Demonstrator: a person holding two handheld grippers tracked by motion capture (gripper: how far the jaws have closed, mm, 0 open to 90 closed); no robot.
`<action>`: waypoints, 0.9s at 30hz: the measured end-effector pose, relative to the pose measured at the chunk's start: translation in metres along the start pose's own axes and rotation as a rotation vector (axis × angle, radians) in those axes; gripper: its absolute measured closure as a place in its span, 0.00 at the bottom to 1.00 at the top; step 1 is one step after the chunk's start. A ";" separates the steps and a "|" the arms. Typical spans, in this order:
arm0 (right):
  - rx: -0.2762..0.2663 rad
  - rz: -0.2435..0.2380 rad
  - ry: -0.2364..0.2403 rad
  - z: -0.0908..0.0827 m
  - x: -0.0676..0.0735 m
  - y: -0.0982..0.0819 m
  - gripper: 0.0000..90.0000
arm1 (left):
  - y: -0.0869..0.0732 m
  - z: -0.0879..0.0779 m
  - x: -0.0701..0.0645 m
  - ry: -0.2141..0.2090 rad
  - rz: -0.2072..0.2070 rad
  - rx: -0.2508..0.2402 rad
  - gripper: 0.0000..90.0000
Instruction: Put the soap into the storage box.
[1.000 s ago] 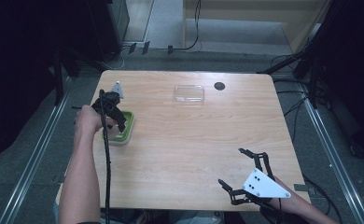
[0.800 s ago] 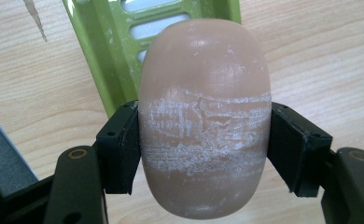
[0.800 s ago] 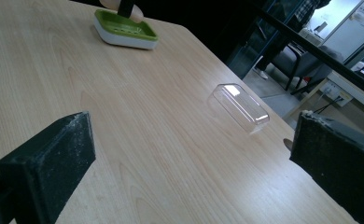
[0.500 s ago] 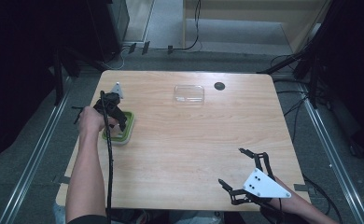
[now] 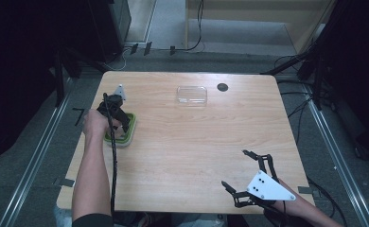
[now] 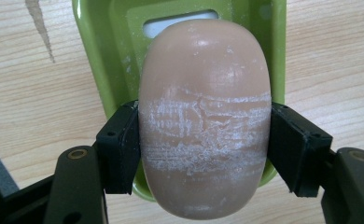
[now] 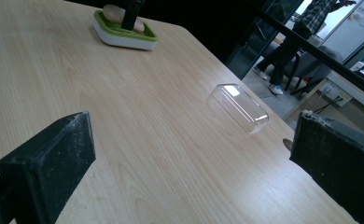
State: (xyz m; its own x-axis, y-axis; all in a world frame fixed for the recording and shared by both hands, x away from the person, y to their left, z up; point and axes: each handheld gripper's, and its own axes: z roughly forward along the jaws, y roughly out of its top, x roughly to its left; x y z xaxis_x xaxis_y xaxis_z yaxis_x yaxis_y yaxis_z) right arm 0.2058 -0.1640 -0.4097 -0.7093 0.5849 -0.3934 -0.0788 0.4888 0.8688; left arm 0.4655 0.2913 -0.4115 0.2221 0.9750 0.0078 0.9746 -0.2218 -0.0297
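The tan, oval bar of soap (image 6: 204,116), its surface scuffed with whitish scrape marks, sits over the green soap dish (image 6: 115,51) near the left edge of the wooden table (image 5: 192,142); whether it rests in the dish or is just above it cannot be told. The left gripper (image 6: 204,149) is clamped on it, one black pad (image 6: 119,144) pressed against each long side of the bar, and in the high view this gripper (image 5: 115,113) stands over the dish (image 5: 130,130) with the person's left hand (image 5: 95,124) behind it. Farther back on the table lies a clear plastic lid (image 5: 191,95), well apart from the dish, with a small dark round spot (image 5: 222,87) just beside it. The right gripper (image 5: 241,172) is at the near right corner of the table, its jaws spread wide with nothing between them, the grey three-cornered plate (image 5: 267,187) on top
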 end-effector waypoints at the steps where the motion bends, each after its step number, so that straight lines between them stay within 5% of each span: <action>1: 0.000 0.000 0.000 0.000 0.000 0.000 0.00 | 0.001 0.001 0.001 0.007 -0.002 0.000 0.37; 27: -0.001 0.000 0.000 0.000 0.000 0.000 0.00 | 0.005 0.013 0.000 0.009 -0.026 0.010 0.36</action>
State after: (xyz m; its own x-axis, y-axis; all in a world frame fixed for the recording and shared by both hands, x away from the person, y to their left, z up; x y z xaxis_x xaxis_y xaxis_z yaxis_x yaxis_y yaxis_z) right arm 0.2058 -0.1641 -0.4098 -0.7095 0.5845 -0.3936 -0.0795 0.4885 0.8689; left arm 0.4704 0.2903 -0.4247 0.1970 0.9802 0.0177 0.9798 -0.1962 -0.0395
